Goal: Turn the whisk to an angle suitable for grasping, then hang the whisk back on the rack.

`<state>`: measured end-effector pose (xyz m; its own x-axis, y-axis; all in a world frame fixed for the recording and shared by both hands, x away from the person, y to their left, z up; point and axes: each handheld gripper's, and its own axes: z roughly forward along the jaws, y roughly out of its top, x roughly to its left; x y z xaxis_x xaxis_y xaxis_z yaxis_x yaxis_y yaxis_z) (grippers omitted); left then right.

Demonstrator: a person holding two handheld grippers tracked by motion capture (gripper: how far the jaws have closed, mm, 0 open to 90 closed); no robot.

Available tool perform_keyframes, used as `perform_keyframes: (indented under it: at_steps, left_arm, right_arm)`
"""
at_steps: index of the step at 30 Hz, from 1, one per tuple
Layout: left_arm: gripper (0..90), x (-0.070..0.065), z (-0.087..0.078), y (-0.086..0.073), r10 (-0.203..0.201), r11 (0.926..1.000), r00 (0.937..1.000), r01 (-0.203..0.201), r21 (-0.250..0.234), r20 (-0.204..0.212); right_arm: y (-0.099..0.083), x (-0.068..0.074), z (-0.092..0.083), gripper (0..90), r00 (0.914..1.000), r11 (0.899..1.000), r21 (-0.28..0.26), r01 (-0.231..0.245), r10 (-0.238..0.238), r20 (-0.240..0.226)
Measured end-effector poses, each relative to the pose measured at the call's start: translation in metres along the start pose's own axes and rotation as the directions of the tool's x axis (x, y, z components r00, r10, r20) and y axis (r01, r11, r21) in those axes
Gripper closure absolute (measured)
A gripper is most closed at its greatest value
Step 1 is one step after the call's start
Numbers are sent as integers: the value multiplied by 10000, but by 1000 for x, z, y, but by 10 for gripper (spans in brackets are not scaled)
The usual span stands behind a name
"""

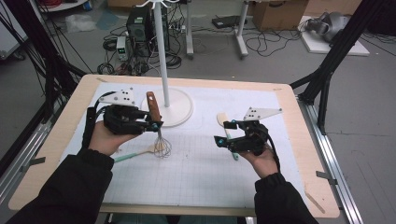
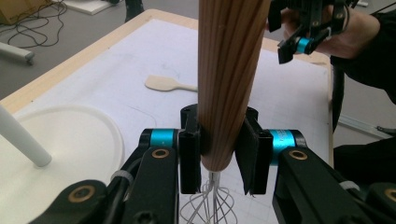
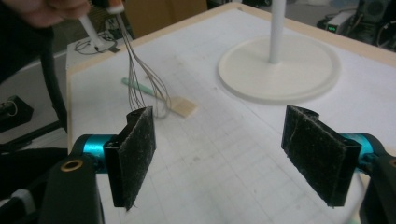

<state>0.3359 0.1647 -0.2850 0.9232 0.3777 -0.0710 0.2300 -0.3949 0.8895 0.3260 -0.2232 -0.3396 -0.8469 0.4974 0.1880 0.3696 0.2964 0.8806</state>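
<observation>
A: The jaws of the left gripper [image 1: 156,125] are clamped on the wooden handle of the whisk [image 1: 158,126], one pad on each side near the handle's lower end. The jaws of the right gripper [image 1: 222,132] stand wide apart with nothing between them.

B: So where is the whisk exactly?

A: Held upright above the white mat [image 1: 196,177], handle up, wire loops hanging just over a small spatula with a mint-green handle [image 1: 140,152] that lies on the mat. The stand [image 1: 173,106], a white pole on a round base, is just beyond it.

B: And the right hand?

A: It hovers over a second spatula [image 1: 226,127], pale blade and mint handle, lying on the right half of the mat, well apart from the whisk.

B: What would make this step go well, in your view?

A: I'd judge the whisk is meant for the stand. The grip sits low on the handle, so the top end is free; keep the handle upright and lift it straight, so the wires clear the spatula beneath without dragging it. Keep the clamp firm, since a round wooden handle can twist between flat pads.

B: And for the right gripper?

A: Bring the open jaws down square across the spatula's narrow handle rather than its blade, then close. Keep it clear of the left hand's path to the stand.
</observation>
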Motion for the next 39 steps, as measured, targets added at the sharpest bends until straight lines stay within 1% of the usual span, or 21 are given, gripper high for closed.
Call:
perform_keyframes:
  at_steps: [2,3,4,6,7,10,11,13,16,19,21,22,24,25,26,27,31,32,33,38,39]
  left_arm:
    - [721,4,-1,2,-34,10000,10000,34,-18,-12]
    - [721,5,-2,3,-24,10000,10000,24,-1,-9]
    - [721,7,-2,4,-21,10000,10000,21,5,-17]
    - [721,10,-4,6,-94,10000,10000,94,-21,-3]
    - [721,11,-4,7,-61,10000,10000,61,-7,-41]
    - [721,14,-5,12,-42,10000,10000,42,-41,-60]
    - [721,15,-6,14,-61,10000,9999,60,-57,-88]
    - [721,17,-7,18,27,10000,9999,-27,-34,-131]
    - [721,22,-9,24,-37,9999,9998,35,-100,-187]
    - [721,26,-10,30,-46,9999,9997,44,-97,-249]
    - [721,28,-11,34,-107,9997,9996,102,-205,-248]
    - [721,30,-12,36,-55,9999,9996,51,-139,-278]
    - [721,34,-13,40,-136,9997,9994,130,-198,-312]
    - [721,36,-13,42,-89,9998,9995,84,-167,-291]
    - [721,38,-13,45,-89,9998,9996,84,-192,-276]
    - [721,40,-13,47,-110,9997,9995,104,-203,-290]
    - [721,47,-13,56,-170,9995,9994,162,-269,-297]
    - [721,49,-12,59,-242,9992,9993,233,-324,-285]
    - [721,51,-12,62,-208,9993,9994,199,-326,-285]
    - [721,56,-10,72,-181,9993,9994,170,-342,-303]
    - [721,57,-8,74,-245,9989,9993,234,-401,-268]
  right_arm:
    - [-7,-3,-3,244,9999,9999,21,-115,115,102]
    - [-12,-4,-6,242,9995,9996,31,-280,279,172]
    - [-15,-6,-7,241,9994,9996,40,-267,266,238]
    - [-22,-9,-11,238,9984,9990,15,-456,455,325]
    - [-26,-11,-13,236,9977,9985,25,-545,544,399]
    - [-32,-13,-18,229,9959,9974,70,-718,713,560]
    - [-34,-13,-19,229,9959,9978,63,-659,653,624]
    - [-36,-13,-21,224,9948,9974,99,-708,699,744]
    - [-38,-12,-25,218,9938,9981,73,-610,600,934]
    - [-40,-12,-26,217,9933,9986,115,-513,498,1043]
    - [-41,-12,-26,215,9927,9988,119,-485,468,1110]
    - [-42,-12,-27,215,9925,9986,142,-504,485,1126]
    - [-42,-12,-27,214,9923,9988,144,-467,447,1159]
    - [-43,-12,-26,214,9922,9990,141,-421,402,1176]
    - [-43,-12,-26,214,9917,9985,196,-502,475,1196]
    - [-44,-13,-26,214,9911,9988,194,-455,427,1262]
    - [-45,-17,-24,214,9912,9989,163,-436,412,1257]
    - [-46,-16,-24,214,9912,9986,173,-495,470,1236]
    - [-46,-17,-24,214,9915,9989,176,-443,418,1233]
    - [-47,-16,-24,213,9918,9989,202,-425,397,1217]
    - [-47,-16,-24,213,9920,9991,207,-383,355,1215]
